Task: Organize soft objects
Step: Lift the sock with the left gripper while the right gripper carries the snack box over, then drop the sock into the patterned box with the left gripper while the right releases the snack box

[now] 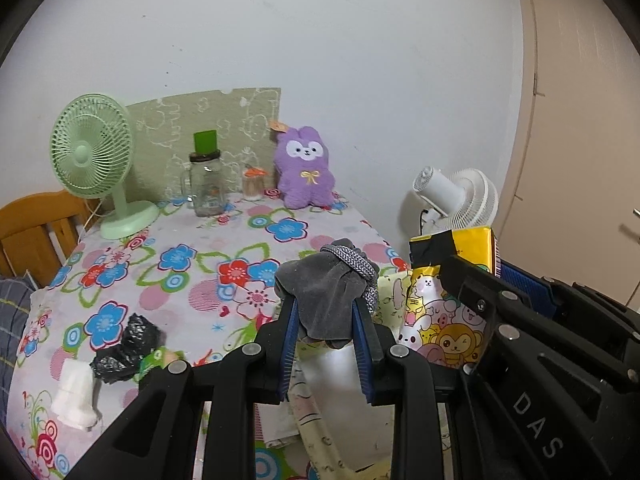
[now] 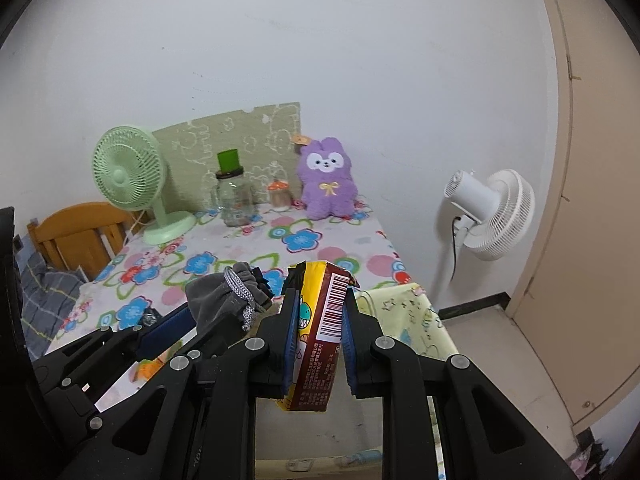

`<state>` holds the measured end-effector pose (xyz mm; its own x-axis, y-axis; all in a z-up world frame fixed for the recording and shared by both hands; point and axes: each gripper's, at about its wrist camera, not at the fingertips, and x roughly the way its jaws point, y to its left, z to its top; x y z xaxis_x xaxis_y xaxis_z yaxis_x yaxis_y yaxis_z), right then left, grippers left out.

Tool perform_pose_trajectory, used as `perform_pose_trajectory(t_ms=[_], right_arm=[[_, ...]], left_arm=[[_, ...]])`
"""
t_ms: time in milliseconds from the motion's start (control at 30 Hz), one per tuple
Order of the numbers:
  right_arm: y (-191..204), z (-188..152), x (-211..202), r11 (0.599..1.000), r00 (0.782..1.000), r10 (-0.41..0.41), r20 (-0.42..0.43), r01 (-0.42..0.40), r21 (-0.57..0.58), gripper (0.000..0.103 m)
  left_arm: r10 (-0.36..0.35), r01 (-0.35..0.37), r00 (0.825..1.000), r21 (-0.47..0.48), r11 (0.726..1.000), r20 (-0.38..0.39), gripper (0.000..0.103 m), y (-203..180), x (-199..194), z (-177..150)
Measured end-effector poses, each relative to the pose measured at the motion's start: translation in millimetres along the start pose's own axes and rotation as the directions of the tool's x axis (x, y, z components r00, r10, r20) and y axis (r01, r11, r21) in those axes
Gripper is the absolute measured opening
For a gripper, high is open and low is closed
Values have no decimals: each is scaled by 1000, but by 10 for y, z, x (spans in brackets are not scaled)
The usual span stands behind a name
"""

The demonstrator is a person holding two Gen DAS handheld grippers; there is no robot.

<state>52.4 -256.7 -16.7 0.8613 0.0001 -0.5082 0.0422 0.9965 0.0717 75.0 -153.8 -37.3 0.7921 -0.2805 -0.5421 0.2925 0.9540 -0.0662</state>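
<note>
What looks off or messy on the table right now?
Near the table's left front edge, a crumpled black plastic bag and a white wad lie loose beside a small green item, unlike the upright purple plush at the back.

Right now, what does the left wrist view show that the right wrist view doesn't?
Only the left wrist view shows the crumpled black bag and the white wad near the table's front edge, plus the tissue pack's cartoon face. Only the right wrist view shows the pack's barcode side and the floor beyond the table. Both show the left tool clamping the grey pouch, the right tool clamping the tissue pack, and the purple plush.
</note>
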Motion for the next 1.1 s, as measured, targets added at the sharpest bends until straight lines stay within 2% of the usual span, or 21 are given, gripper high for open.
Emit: perform_pose_trajectory(t_ms=[500,667,867,933,1033,1100], right_arm=[[-255,-219,333,998,995,-45,-91,49,40,22],[-289,-278,431,998,992,-52,-115,57,40,22],[-288,-290,509,997,991,-47,-126,53,51,22],[-285,-285,538,997,991,-48,-128,55,53,22],[-283,-272,547,997,991,-50,-122,57,56,23],[-283,-255,541,996,992,-52,-116,59,63,25]], left_arm=[[-35,40,994,43,998,-108,27,-176,417,-174],[-37,46,991,74,996,-128,27,-188,508,-212],[-46,59,992,110,992,-115,28,-182,544,-192],[-46,60,993,125,990,-106,32,-181,560,-177],[-60,72,993,126,989,-99,46,-165,556,-146],[-63,75,993,123,990,-98,66,-153,539,-132]])
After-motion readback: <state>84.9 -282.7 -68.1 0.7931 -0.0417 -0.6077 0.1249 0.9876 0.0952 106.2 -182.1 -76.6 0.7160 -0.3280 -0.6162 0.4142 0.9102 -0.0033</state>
